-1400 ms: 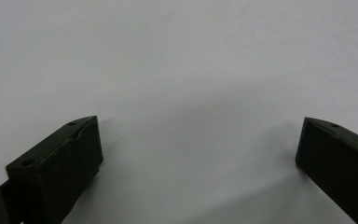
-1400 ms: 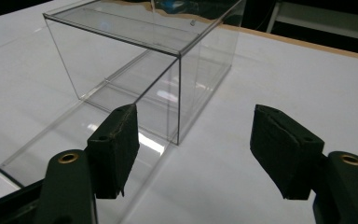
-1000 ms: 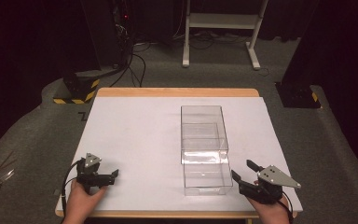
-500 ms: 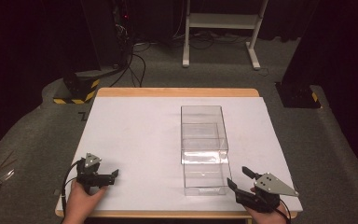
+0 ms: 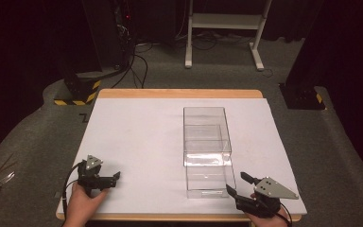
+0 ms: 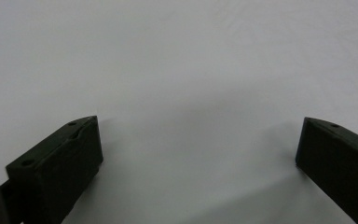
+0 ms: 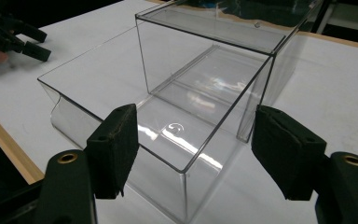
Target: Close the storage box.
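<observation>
While my right gripper (image 7: 193, 154) had just spread its fingers at the clear drawer box (image 5: 208, 153) nr the worktop's front-right corner, touching nothing, I feared knocking it off; left gripper (image 6: 198, 144) spread, idle.

The right gripper (image 5: 238, 185) slides back a bit from the clear box (image 5: 207, 142), toward the near table (image 5: 137, 127) edge, and its jaws have just been opening, nothing between them.

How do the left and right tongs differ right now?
Left tongs point over bare white table, well apart from the clear drawer box. Right tongs sit beside the box's pulled-out drawer, jaws just opening. Both are open and hold nothing.
</observation>
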